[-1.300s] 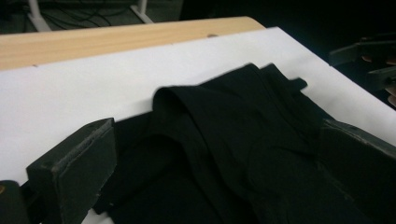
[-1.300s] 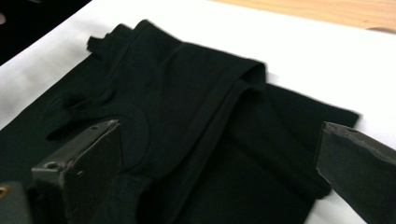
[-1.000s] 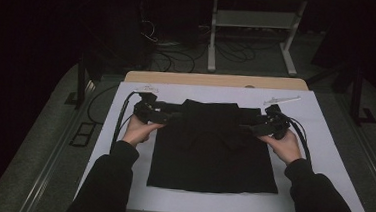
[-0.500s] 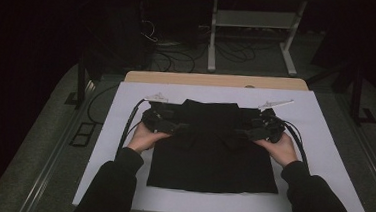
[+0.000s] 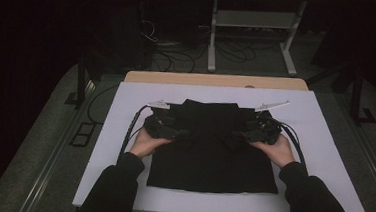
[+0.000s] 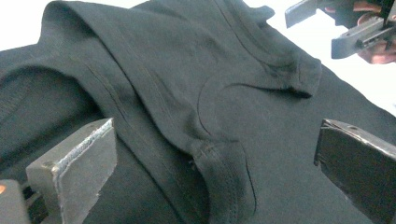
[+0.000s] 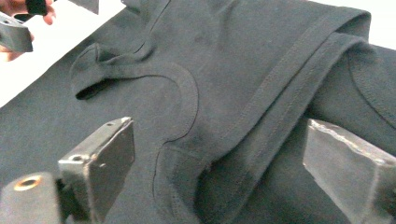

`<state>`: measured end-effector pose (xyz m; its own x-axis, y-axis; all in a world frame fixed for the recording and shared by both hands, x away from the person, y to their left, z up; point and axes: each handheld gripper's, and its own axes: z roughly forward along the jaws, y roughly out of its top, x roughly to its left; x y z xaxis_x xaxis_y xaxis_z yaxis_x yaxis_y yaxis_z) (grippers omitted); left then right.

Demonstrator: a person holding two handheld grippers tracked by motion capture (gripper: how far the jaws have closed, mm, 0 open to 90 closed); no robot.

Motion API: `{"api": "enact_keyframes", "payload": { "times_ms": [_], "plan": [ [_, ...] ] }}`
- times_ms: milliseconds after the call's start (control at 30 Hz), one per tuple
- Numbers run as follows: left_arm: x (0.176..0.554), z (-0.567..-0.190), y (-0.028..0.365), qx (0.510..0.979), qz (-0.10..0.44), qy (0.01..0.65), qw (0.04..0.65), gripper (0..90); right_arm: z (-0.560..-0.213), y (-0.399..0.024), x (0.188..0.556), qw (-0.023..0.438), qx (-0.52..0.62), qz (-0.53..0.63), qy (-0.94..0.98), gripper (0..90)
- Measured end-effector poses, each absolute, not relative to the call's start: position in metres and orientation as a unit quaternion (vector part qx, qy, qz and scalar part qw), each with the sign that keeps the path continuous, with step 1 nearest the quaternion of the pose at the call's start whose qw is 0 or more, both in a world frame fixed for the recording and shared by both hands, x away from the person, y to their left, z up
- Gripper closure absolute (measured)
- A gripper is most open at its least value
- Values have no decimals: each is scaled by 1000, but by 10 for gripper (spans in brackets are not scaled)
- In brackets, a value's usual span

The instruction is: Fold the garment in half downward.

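Across the middle of the white surface (image 5: 124,131) lies a black t-shirt (image 5: 213,153), mostly flat, its near hem running parallel to the surface's near edge and its top part folded in toward the far edge. Left gripper (image 5: 176,134) sits over the shirt's left side, jaws spread wide with a folded sleeve hem lying between them, nothing pinched. Right gripper (image 5: 236,138) mirrors it on the right side; its jaws have just been closing a bit but are wide apart too, straddling a stitched fold, pads not pressing on the cloth.
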<state>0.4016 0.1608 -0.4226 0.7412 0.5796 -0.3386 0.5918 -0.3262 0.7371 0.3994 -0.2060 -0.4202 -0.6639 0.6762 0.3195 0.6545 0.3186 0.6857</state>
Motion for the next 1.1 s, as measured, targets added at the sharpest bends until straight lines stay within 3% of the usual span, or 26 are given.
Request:
{"api": "enact_keyframes", "payload": {
  "times_ms": [233, 400, 633, 667, 767, 800, 900, 933, 1100],
  "plan": [
    [401, -428, 158, 821, -13, 359, 444, 5, -422, -204, 399, 8, 406, 408, 818, 137],
    [399, -428, 161, 817, -19, 355, 453, 157, -422, -205, 398, 4, 403, 406, 820, 160],
    [400, -433, 162, 822, -29, 358, 442, 232, -425, -205, 398, 3, 407, 404, 819, 244],
    [401, -434, 162, 825, -30, 359, 436, 277, -426, -203, 398, 3, 403, 398, 824, 298],
    [401, -435, 161, 824, -30, 362, 435, 338, -428, -201, 398, 2, 400, 395, 827, 323],
    [401, -436, 161, 824, -31, 362, 434, 361, -428, -200, 398, 1, 394, 395, 830, 401],
    [401, -435, 161, 824, -26, 363, 434, 430, -428, -199, 397, -4, 391, 397, 830, 455],
    [401, -435, 162, 823, -28, 360, 438, 524, -427, -199, 397, 0, 379, 397, 836, 528],
    [401, -437, 160, 828, -34, 354, 433, 630, -426, -201, 397, -20, 371, 400, 838, 656]
  ]
}}
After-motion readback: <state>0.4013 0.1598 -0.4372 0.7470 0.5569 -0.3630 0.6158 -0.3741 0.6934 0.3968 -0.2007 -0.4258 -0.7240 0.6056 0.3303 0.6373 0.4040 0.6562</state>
